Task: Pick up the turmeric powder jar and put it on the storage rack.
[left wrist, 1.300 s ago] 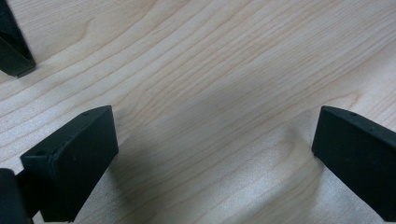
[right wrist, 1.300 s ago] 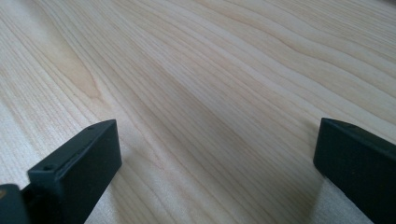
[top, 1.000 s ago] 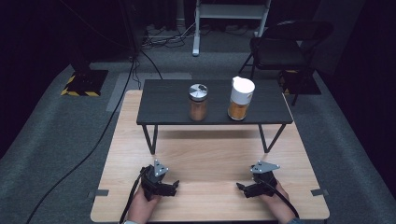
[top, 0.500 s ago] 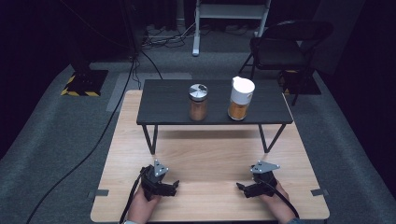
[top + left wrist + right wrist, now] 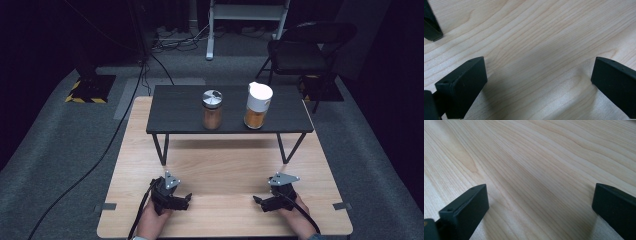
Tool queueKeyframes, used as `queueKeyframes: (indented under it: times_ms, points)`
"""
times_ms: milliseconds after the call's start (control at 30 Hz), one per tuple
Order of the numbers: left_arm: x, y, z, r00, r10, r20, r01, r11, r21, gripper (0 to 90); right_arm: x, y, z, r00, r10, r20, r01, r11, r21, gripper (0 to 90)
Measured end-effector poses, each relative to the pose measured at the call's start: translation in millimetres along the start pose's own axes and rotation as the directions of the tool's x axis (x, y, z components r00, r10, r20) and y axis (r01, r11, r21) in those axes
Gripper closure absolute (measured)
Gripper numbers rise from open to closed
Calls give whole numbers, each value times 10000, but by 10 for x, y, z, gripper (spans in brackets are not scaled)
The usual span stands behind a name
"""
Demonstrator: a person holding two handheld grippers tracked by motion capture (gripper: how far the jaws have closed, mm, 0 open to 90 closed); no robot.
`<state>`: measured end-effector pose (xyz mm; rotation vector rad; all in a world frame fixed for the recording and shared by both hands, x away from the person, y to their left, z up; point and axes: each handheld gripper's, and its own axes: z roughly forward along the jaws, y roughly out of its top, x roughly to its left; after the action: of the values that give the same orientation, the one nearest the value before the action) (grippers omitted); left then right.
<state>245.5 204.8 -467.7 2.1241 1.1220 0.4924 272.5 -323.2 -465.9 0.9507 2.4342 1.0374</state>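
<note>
Both claws are resting low on the desk (image 5: pixel 225 165) with jaws spread apart and nothing between them, likely parked before a reach. Well ahead of the left claw (image 5: pixel 184 200) and right claw (image 5: pixel 260 202), the metal-lidded spice jar (image 5: pixel 212 109) and white-capped container (image 5: pixel 258 105) are standing upright on the dark raised shelf (image 5: pixel 175 112), apart from each other, probably to leave grasping room.

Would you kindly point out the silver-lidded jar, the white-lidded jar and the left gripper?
silver-lidded jar (image 5: pixel 212 116), high view, on its glass body.
white-lidded jar (image 5: pixel 258 97), high view, on its white lid.
left gripper (image 5: pixel 184 201), high view, between its fingertips.
</note>
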Motion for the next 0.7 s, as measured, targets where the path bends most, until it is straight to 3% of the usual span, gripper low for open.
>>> queueKeyframes:
  times_ms: [700]
  points:
    - [-5, 0, 0, 10000, -24, -8, 24, 10000, 0, 1, -7, 3, 2, 10000, -57, -68, 57, 10000, 7, 0]
